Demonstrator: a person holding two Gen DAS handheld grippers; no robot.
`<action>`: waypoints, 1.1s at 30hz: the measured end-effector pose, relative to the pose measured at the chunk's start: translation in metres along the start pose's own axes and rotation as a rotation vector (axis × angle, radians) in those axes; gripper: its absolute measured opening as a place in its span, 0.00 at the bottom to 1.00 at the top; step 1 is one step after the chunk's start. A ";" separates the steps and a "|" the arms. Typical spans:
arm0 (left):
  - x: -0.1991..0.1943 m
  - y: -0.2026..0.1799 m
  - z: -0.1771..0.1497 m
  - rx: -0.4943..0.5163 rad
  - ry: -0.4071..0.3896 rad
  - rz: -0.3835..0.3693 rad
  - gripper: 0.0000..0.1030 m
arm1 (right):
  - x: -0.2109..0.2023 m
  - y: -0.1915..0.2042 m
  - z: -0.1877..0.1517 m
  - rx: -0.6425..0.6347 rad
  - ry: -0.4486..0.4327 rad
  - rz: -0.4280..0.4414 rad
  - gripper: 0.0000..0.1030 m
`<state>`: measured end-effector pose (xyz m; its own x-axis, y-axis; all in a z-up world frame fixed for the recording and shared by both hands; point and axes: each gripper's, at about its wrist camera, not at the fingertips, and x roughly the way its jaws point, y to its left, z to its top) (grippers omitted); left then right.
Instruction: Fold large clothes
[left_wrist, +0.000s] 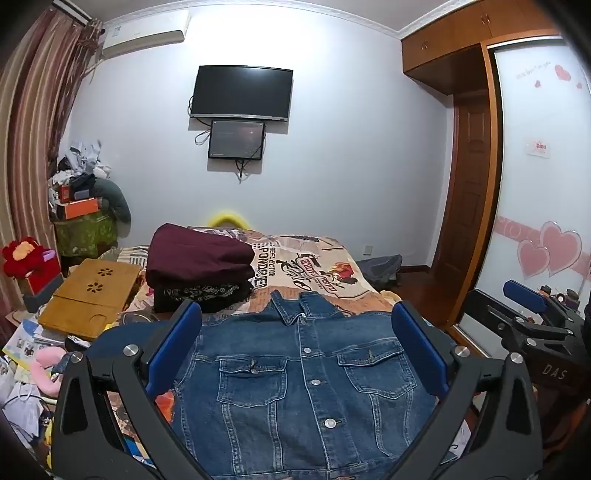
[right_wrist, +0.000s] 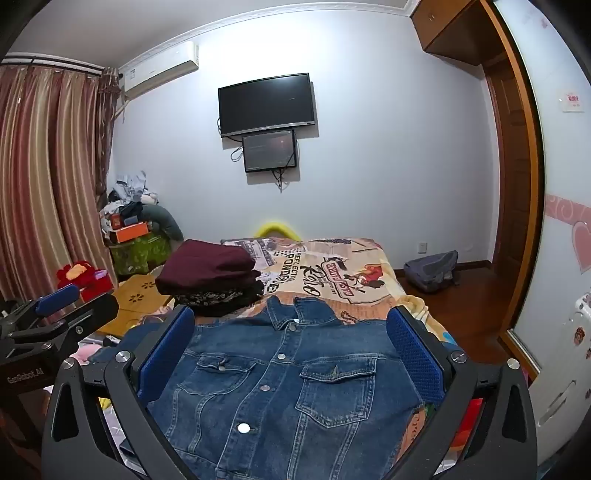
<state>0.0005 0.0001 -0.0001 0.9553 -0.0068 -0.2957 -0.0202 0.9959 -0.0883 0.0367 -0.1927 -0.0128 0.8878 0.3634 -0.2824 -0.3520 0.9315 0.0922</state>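
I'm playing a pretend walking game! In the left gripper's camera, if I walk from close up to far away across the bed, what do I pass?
Denim jacket → stack of folded clothes → yellow thing at the bed's far end → wall screens.

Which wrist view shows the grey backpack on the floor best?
The right wrist view: the grey backpack lies in full view on the floor beside the bed. In the left wrist view the bed's corner hides part of it.

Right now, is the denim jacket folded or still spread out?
Spread. The denim jacket lies flat, front up and buttoned on the bed, collar and both chest pockets showing. Sleeves cannot tell.
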 end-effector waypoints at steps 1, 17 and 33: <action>0.000 0.000 0.000 -0.004 0.003 -0.003 1.00 | 0.000 0.000 0.000 -0.002 -0.005 -0.001 1.00; 0.005 0.018 0.000 -0.062 0.021 0.014 1.00 | 0.005 0.002 -0.003 -0.007 0.006 0.008 1.00; 0.010 0.018 -0.005 -0.046 0.021 0.012 1.00 | 0.009 0.007 -0.004 -0.014 0.018 0.007 1.00</action>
<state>0.0083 0.0172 -0.0096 0.9484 0.0031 -0.3169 -0.0460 0.9907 -0.1278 0.0411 -0.1826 -0.0184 0.8796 0.3699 -0.2990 -0.3629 0.9283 0.0806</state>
